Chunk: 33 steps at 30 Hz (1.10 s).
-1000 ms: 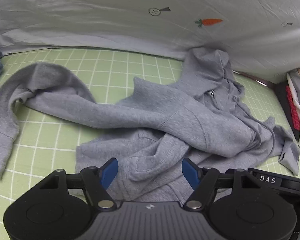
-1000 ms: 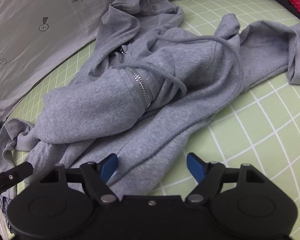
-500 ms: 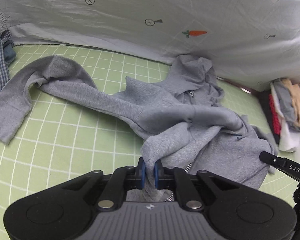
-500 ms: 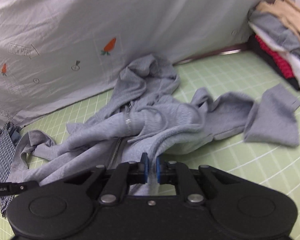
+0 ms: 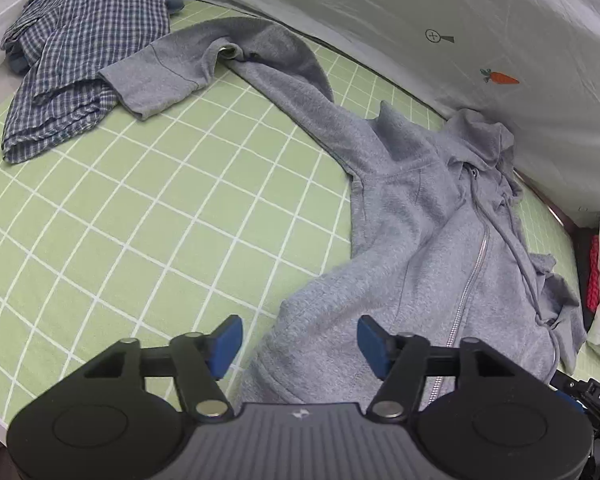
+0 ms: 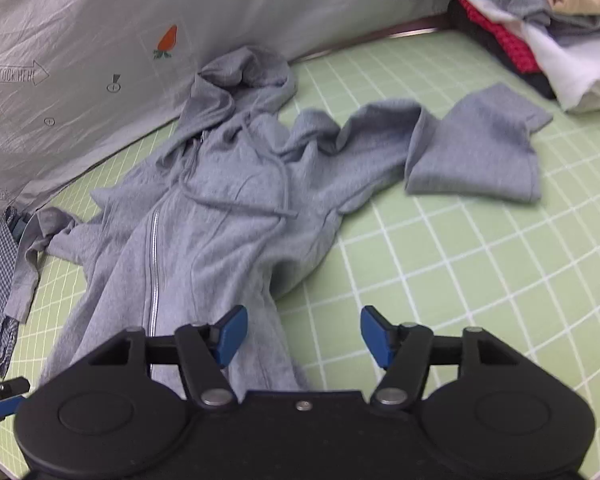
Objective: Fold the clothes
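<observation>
A grey zip hoodie (image 5: 412,232) lies front up on the green grid mat (image 5: 160,208), hood toward the back sheet, zipper running down its middle. One sleeve stretches far left, the other (image 6: 476,152) lies folded to the right. My left gripper (image 5: 300,342) is open and empty over the hoodie's bottom hem at its left side. My right gripper (image 6: 303,334) is open and empty over the hem's right edge; the hoodie (image 6: 204,220) spreads in front of it.
A blue checked shirt (image 5: 72,52) lies crumpled at the far left of the mat. A stack of folded clothes (image 6: 540,28) sits at the back right. A pale sheet with carrot prints (image 5: 460,40) hangs along the back.
Both grippers were shut on the hoodie's hem half a second ago and lifted it; now both are open, and the hoodie lies spread flatter on the mat.
</observation>
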{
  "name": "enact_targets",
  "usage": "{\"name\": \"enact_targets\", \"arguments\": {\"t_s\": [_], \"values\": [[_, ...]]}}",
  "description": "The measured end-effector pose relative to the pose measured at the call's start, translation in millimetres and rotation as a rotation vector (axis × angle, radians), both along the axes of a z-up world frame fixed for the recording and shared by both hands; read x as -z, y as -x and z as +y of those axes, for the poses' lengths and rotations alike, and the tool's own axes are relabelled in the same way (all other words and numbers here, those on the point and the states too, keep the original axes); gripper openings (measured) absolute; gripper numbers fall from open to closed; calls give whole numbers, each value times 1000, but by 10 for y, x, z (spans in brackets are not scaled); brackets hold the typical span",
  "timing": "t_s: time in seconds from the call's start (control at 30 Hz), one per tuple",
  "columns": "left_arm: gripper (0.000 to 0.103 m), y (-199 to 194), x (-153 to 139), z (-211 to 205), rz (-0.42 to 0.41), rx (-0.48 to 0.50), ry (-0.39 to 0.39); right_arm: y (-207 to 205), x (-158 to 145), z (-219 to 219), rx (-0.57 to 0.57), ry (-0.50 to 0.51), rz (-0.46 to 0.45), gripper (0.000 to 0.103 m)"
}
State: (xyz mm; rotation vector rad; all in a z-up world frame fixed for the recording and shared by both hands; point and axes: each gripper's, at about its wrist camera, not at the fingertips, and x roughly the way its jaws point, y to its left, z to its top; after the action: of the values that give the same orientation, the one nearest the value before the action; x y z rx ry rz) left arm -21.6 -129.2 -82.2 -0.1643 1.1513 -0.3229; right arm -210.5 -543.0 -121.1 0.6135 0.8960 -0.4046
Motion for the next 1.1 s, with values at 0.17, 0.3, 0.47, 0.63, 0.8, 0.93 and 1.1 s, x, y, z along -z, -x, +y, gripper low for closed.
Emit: {"name": "enact_targets", "arguments": {"t_s": [0.17,0.3,0.47,0.63,0.8,0.93,1.1], "values": [[67,-20,186,-109,5,61,-71,14,197,154,-30,-64,-2,74],[53,-9,291,-206,8,129,-58,-88,303,271,-98,-114,3,74],[8,78,201,-193,32,193,-11,-11,182,306,-162,-215,-11,10],[11,232,-122,57,40,145,121,398,-252,-20,-51,-451,-228,9],[40,341,-46,-112,-11,117,-149,352,-120,-57,-46,-127,49,44],[74,379,-133,-215,-42,110,-149,328,-83,-137,-25,-47,58,74],[82,369,-101,-598,-60,144,-204,190,-53,-301,22,37,79,85]]}}
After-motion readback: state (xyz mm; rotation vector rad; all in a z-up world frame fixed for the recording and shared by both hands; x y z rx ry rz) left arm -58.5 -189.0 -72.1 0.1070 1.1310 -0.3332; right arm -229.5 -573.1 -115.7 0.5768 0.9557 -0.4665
